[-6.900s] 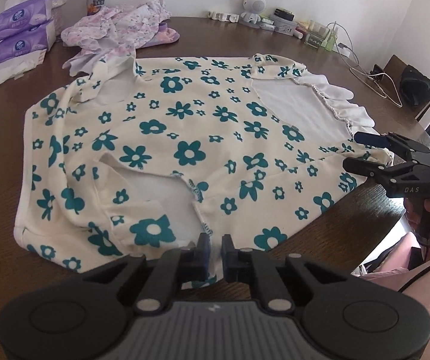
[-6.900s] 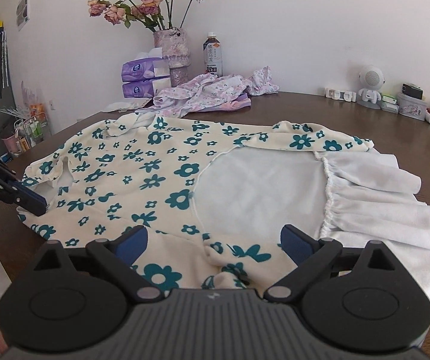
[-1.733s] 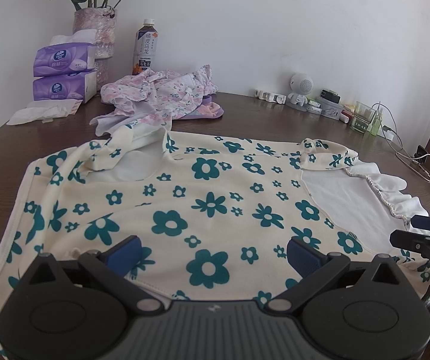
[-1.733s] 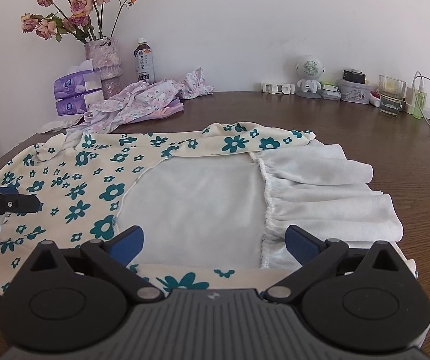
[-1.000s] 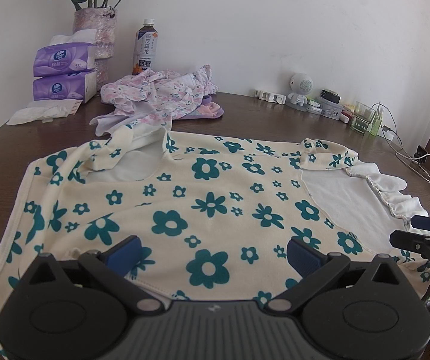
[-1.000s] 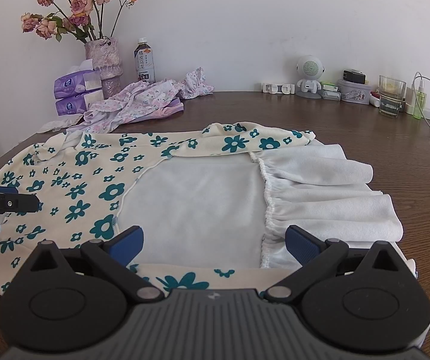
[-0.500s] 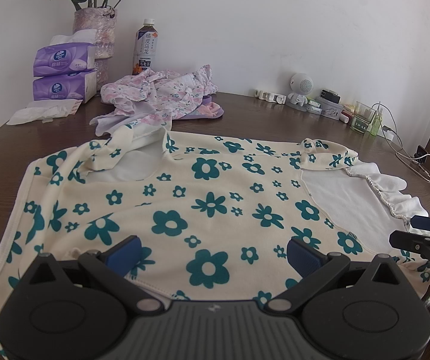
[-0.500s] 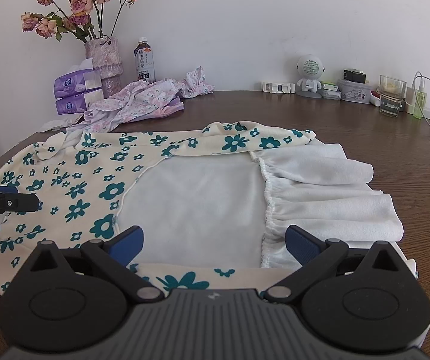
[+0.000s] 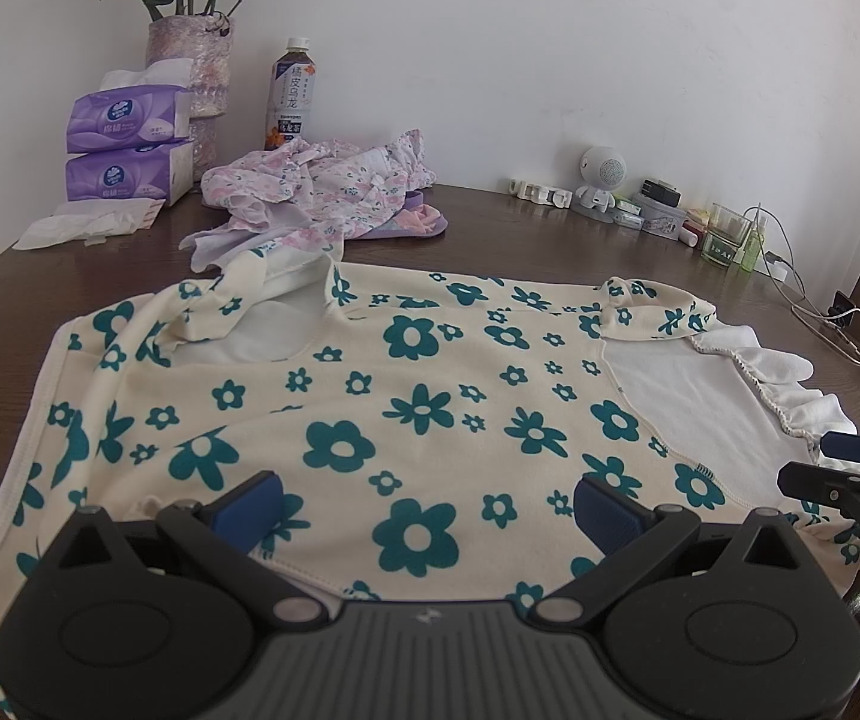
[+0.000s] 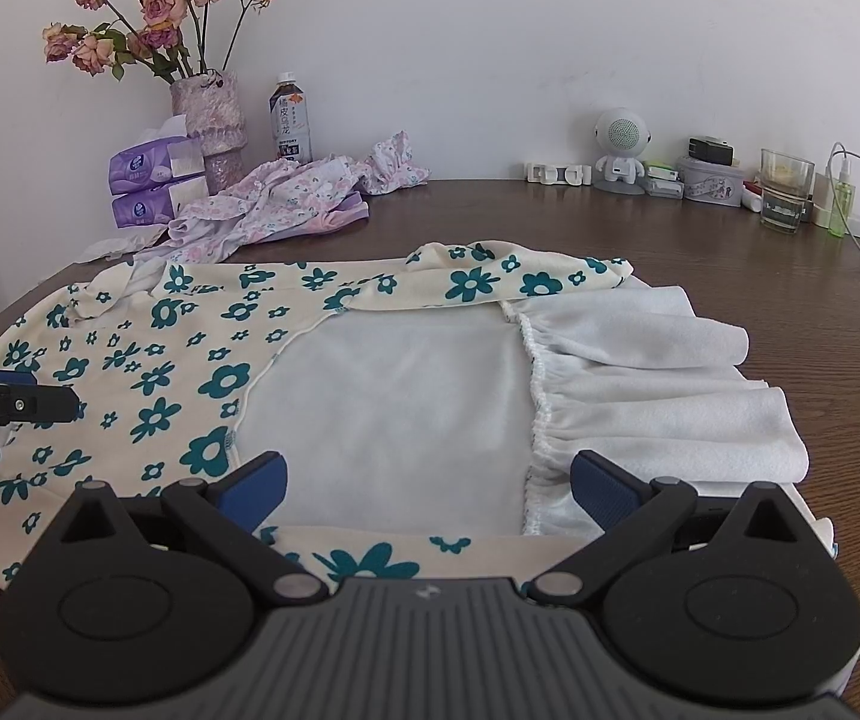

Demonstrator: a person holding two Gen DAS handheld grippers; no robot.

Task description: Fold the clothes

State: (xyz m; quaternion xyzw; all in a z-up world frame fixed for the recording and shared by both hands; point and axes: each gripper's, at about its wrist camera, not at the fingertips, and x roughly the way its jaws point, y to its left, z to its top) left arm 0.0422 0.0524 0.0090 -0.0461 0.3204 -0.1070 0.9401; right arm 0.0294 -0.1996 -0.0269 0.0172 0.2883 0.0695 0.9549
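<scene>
A cream garment with teal flowers (image 9: 418, 408) lies spread flat on the brown table, with a white panel and ruffled white hem (image 10: 658, 384) at its right end. My left gripper (image 9: 427, 501) hovers open over the garment's near edge, nothing between its fingers. My right gripper (image 10: 430, 483) is open too, low over the white panel near the front edge. Each gripper shows in the other's view: the right one (image 9: 850, 474) at the far right, the left one (image 10: 4, 402) at the far left.
A crumpled pink floral garment (image 9: 322, 192) lies at the back. Behind it stand a vase of roses (image 10: 208, 114), tissue packs (image 9: 124, 144) and a drink bottle (image 9: 291, 102). A small white robot figure (image 10: 621, 147), a glass (image 10: 785, 189) and cables (image 9: 814, 312) line the back right.
Over the last 1.7 s nothing has visibly moved. Since 6.9 s ago the left gripper has opened and both grippers have shifted to lower viewpoints at the near edge.
</scene>
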